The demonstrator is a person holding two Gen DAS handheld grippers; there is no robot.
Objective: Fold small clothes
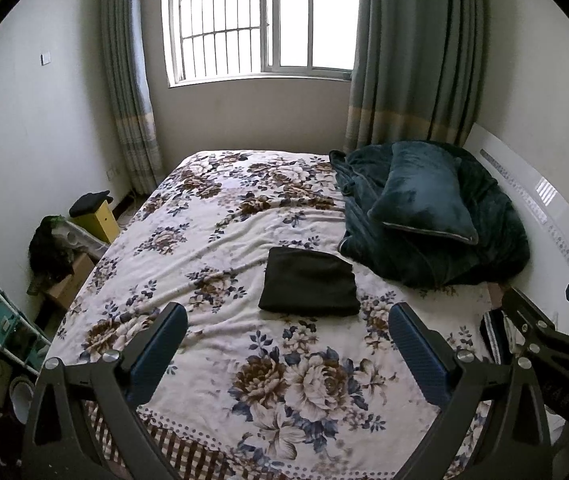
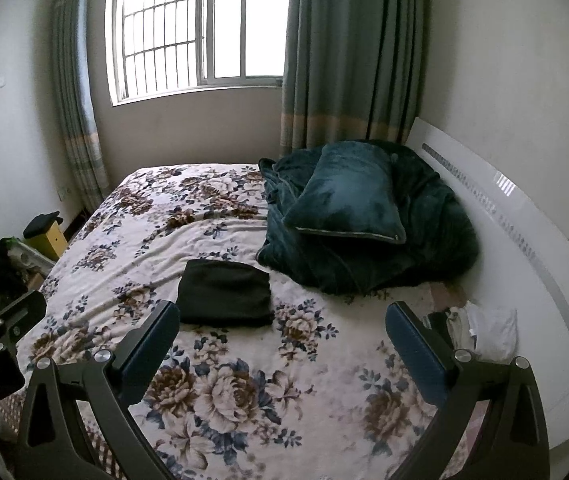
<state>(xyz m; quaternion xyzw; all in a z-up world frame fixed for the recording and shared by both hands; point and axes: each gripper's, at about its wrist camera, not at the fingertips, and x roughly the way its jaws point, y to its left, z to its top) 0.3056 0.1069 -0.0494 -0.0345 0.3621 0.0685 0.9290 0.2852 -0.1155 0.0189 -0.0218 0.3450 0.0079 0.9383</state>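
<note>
Left gripper (image 1: 288, 344) and right gripper (image 2: 282, 340) held level above floral bedspread (image 1: 212, 240), jaws spread wide, gripping nothing; folded black garment (image 1: 310, 282) flat ahead, untouched.

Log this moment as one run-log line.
left gripper: open, empty | right gripper: open, empty | black garment: folded, on floral bedspread | white clothes: unfolded
</note>
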